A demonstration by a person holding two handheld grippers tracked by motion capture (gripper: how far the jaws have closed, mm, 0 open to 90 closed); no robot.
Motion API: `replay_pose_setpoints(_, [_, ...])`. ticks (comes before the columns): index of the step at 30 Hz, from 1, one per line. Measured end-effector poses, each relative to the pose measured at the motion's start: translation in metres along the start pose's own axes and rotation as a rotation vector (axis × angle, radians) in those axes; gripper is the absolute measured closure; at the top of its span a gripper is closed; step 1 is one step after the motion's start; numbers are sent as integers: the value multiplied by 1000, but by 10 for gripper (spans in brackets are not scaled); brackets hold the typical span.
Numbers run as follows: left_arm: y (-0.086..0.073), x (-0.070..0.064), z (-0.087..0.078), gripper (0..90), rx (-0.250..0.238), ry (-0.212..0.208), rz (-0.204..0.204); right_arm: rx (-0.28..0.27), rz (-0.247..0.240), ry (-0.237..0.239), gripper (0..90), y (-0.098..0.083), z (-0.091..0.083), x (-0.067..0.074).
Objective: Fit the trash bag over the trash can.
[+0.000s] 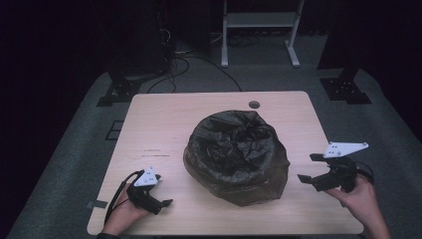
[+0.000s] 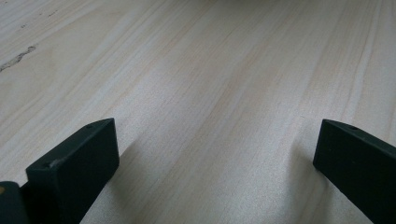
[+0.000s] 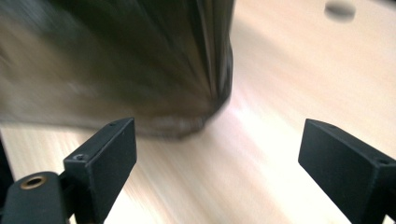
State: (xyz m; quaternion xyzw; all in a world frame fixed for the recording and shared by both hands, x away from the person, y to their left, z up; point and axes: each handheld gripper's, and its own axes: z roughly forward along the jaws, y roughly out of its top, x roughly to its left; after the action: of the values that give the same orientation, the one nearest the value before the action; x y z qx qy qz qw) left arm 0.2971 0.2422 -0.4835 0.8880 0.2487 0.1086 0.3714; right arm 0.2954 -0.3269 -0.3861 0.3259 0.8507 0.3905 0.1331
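The crumpled dark plastic bin bag (image 1: 236, 157) sits heaped mid-way across the pale wooden table (image 1: 154, 124), and tbh the right claw (image 1: 309, 168), spread wide with nothing pinched, is probably best eased in low so a loose fold at the bag's near edge gets caught rather than the whole lump shoved. The left claw (image 1: 166, 203) is also spread, parked empty on the table. In the right gripper view the bag's hem (image 3: 187, 122) is seen resting on the wood, which is lost from the high view.
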Motion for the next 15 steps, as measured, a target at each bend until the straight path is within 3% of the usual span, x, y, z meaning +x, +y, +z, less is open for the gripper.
replay_pose_setpoints(6, [0,0,0,0,2,1,1,38,44,-10,101,-33,23,-6])
replay_pose_setpoints(15, [0,0,0,0,2,1,1,114,37,-42,100,-67,51,-7])
